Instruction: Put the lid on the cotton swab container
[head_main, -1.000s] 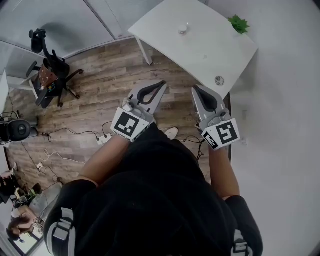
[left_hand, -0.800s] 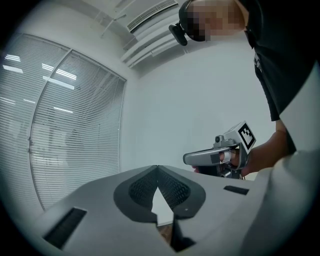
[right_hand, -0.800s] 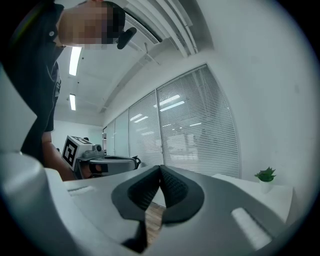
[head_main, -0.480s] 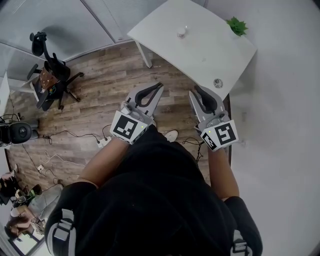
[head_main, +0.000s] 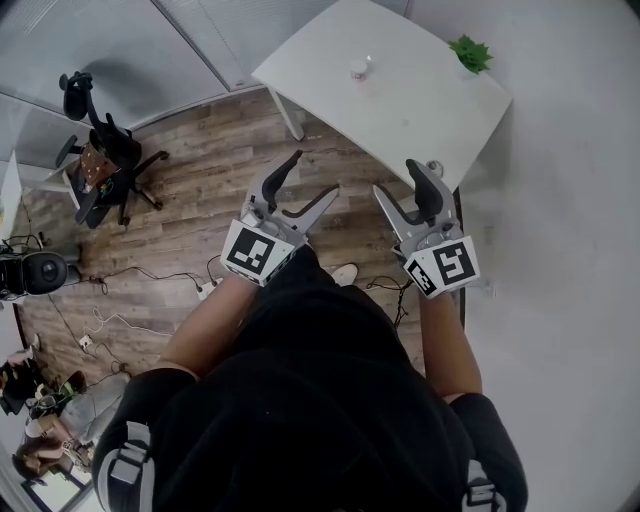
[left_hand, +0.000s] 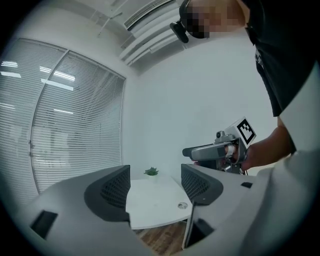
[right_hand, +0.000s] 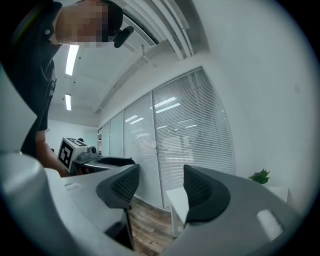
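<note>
While both pairs of jaws are opening with nothing between them, the left gripper (head_main: 315, 175) and right gripper (head_main: 397, 178) hover short of the table (head_main: 400, 100). Only the head view shows the cotton swab container (head_main: 359, 67), well beyond the fingertips. The left gripper view shows the lid (left_hand: 182, 205) at the near table edge, just ahead of its fingers.

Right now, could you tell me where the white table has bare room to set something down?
Bare: the table's middle, between the cotton swab container, the lid at the near edge and the plant. Nowhere crowded; only the plant's corner is taken.
</note>
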